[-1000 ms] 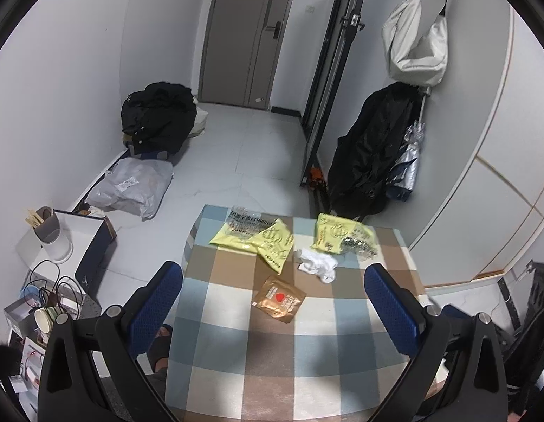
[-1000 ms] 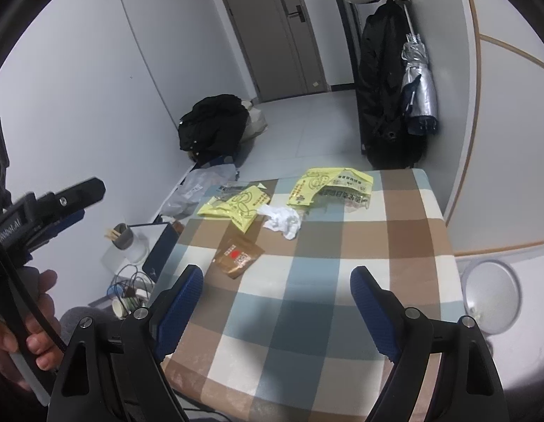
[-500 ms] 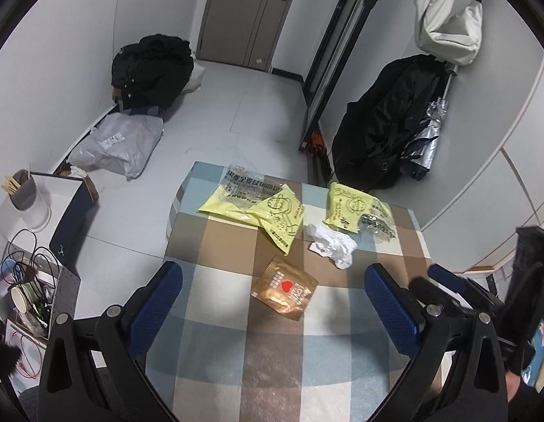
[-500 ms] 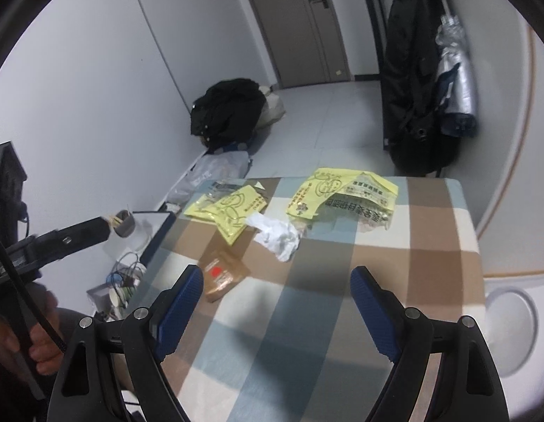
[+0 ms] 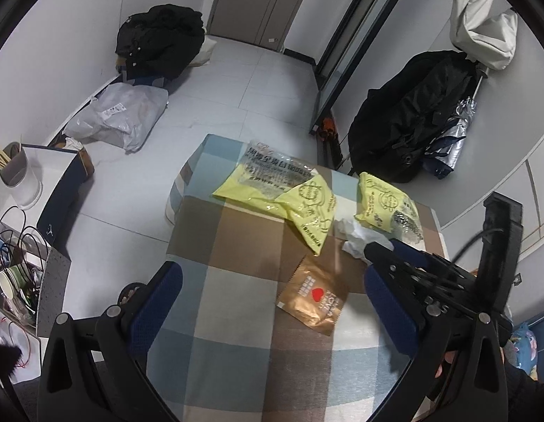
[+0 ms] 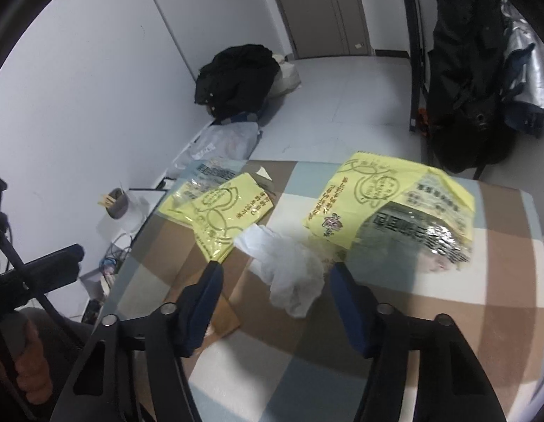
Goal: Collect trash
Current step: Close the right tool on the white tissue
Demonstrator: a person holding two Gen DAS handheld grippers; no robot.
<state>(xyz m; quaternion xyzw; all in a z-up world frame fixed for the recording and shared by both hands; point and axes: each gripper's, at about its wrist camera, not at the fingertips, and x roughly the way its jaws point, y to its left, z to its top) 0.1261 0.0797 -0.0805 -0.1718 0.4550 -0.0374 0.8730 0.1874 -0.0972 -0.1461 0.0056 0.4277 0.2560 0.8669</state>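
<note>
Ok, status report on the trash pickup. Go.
Right gripper open, jaws just been closing around crumpled white tissue, pads not yet pressing. Left gripper open, empty, above brown wrapper. Nothing in the way.

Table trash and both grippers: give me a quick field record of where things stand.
surface: checked table
trash: two yellow bags, white tissue, brown packet
right gripper: jaws have just been closing, either side of the tissue, pads not yet pressing it
left gripper: open, nothing between the jaws, above the table near the packet
collected: nothing yet
</note>
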